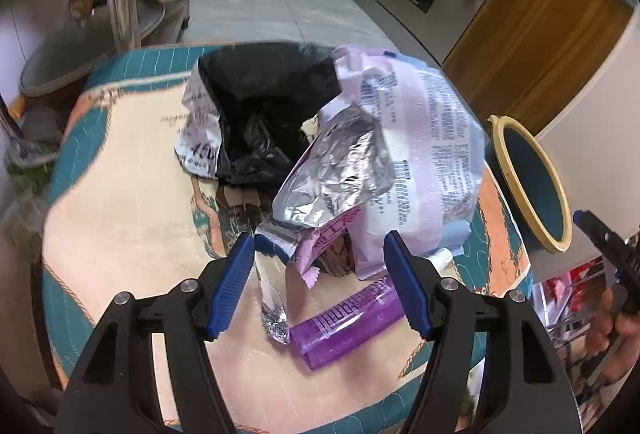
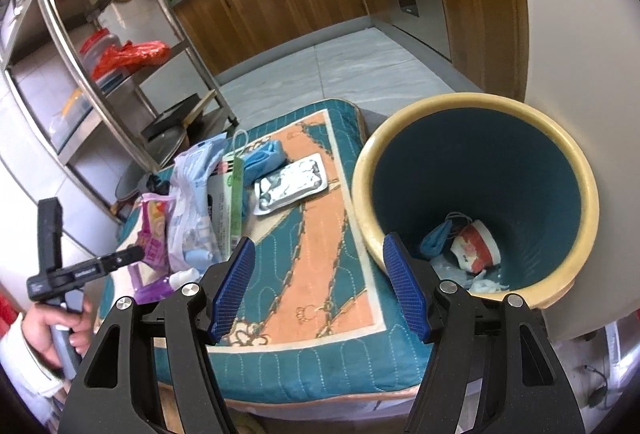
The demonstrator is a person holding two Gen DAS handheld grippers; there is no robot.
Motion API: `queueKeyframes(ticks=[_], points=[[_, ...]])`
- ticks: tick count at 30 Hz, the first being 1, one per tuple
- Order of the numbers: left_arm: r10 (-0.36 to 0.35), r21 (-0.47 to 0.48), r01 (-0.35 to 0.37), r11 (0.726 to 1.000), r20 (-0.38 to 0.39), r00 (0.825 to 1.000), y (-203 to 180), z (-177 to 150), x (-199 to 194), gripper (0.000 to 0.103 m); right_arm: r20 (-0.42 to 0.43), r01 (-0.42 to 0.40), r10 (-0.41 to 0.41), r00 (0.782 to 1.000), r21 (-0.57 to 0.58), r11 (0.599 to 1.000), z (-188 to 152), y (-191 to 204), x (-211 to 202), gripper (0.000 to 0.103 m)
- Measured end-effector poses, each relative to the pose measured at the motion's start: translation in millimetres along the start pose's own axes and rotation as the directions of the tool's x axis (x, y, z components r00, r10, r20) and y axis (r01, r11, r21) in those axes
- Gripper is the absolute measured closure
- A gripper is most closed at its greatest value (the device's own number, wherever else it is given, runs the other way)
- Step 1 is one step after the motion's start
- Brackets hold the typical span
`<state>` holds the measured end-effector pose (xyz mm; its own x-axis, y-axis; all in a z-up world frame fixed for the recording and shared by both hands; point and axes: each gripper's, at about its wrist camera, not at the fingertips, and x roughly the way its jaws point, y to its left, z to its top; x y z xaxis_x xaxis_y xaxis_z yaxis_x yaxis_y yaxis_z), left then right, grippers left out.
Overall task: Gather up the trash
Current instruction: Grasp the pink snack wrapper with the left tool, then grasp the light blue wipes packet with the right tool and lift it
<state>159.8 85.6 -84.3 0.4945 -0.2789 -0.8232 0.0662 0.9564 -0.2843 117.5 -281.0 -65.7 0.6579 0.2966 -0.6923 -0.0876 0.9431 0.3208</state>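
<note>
A person stands over a low table covered by a teal and peach quilted cloth (image 2: 320,274), a two-finger gripper in each hand. The left gripper (image 1: 320,278) hangs over a heap of litter, its blue jaws standing wide apart and holding nothing; between them lie a crumpled foil-lined pink snack wrapper (image 1: 328,185) and, nearer, a purple plastic tube (image 1: 344,326) at about five o'clock from the wrapper. Behind these, toward twelve o'clock, sit a black plastic bag (image 1: 260,101) and a large pale lilac printed pack (image 1: 420,137). The right gripper (image 2: 320,286) is likewise wide open and empty, poised over the cloth with the waste bin (image 2: 576,169), cream-rimmed and teal inside, at its two o'clock; a paper cup (image 2: 476,246) and a blue mask already lie at the bottom. A foil blister tray (image 2: 292,189) rests on the cloth at eleven o'clock from that gripper. The step in hand looks like the left hand's reach for the next piece; it would need to lower onto the wrapper or tube, close, then carry it across to the bin
</note>
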Motion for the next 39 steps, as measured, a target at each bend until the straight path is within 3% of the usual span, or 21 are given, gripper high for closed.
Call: queueKeyframes(ticks=[3,6,7,8,11,17,25,31,39], points=[[-0.019,-0.015,0.019,1.0,-0.003,1.0,4,0,5,0.04,-0.008,-0.002,0.002,1.0,-0.015,1.0,-1,6,3,0.035],[-0.03,-0.015,0.03,0.999,0.0,1.0,5,0,7,0.05,-0.013,-0.001,0.001,1.0,-0.024,1.0,-1,11,4,0.035],[-0.032,-0.013,0.032,0.999,0.0,0.999,5,0,7,0.055,-0.014,0.0,0.0,1.0,-0.026,1.0,-2,11,4,0.035],[-0.035,-0.01,0.035,0.999,0.0,0.999,5,0,7,0.068,-0.016,0.001,-0.001,1.0,-0.028,1.0,-2,12,4,0.035],[-0.031,-0.002,0.031,1.0,-0.007,0.999,4,2,8,0.083,-0.021,0.003,-0.003,1.0,-0.031,1.0,-3,13,6,0.035],[-0.046,0.002,0.046,0.999,0.012,0.999,3,2,-2,0.095,-0.031,-0.015,0.014,0.999,-0.036,0.999,-2,20,10,0.035],[-0.079,0.017,0.078,0.997,0.11,0.991,-2,5,-38,0.095,-0.065,-0.085,0.079,0.995,-0.085,0.993,-2,45,27,0.035],[-0.094,-0.046,0.104,0.994,0.19,0.977,8,10,-52,0.095,-0.092,-0.145,0.135,0.986,-0.107,0.984,3,74,52,0.035],[-0.093,-0.056,0.107,0.993,0.201,0.975,11,10,-52,0.095,-0.12,-0.212,0.202,0.972,-0.074,0.974,19,106,96,0.04]])
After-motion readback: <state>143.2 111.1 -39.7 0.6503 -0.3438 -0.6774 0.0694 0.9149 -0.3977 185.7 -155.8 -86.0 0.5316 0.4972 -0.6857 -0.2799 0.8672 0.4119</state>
